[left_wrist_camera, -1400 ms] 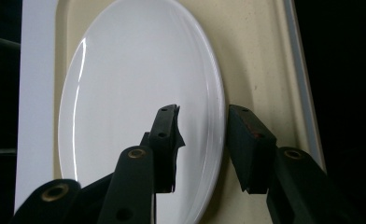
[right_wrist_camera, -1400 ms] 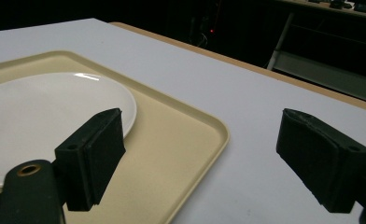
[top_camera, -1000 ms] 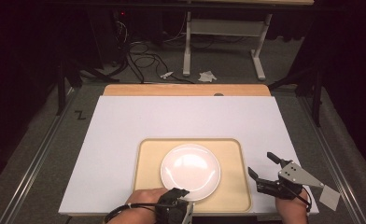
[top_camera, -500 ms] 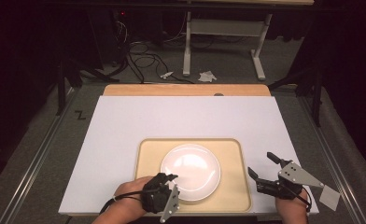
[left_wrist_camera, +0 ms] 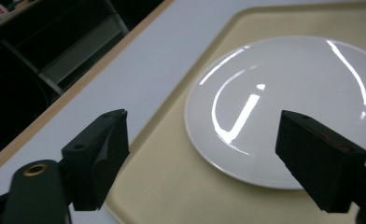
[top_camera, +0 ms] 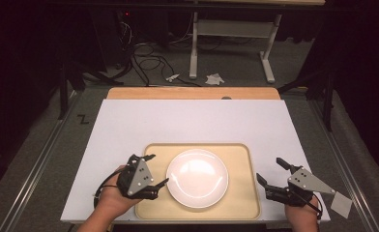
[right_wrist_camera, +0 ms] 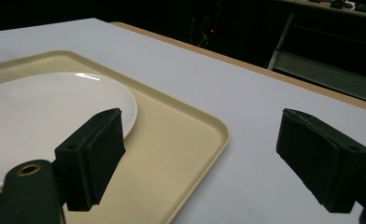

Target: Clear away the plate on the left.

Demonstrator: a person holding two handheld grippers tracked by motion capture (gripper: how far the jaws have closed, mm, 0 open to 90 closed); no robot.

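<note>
The round white ceramic plate (top_camera: pixel 197 178) sits in the middle of the shallow beige plastic tray (top_camera: pixel 238 203), which lies at the near edge of the white tabletop (top_camera: pixel 197 121). My left gripper (top_camera: pixel 151 171) hovers at the tray's left rim, just beside the plate; its jaws have just been opening and stand released, nothing between them. My right gripper (top_camera: pixel 269 171) hangs off the tray's right side, jaws spread wide and empty too.
</note>
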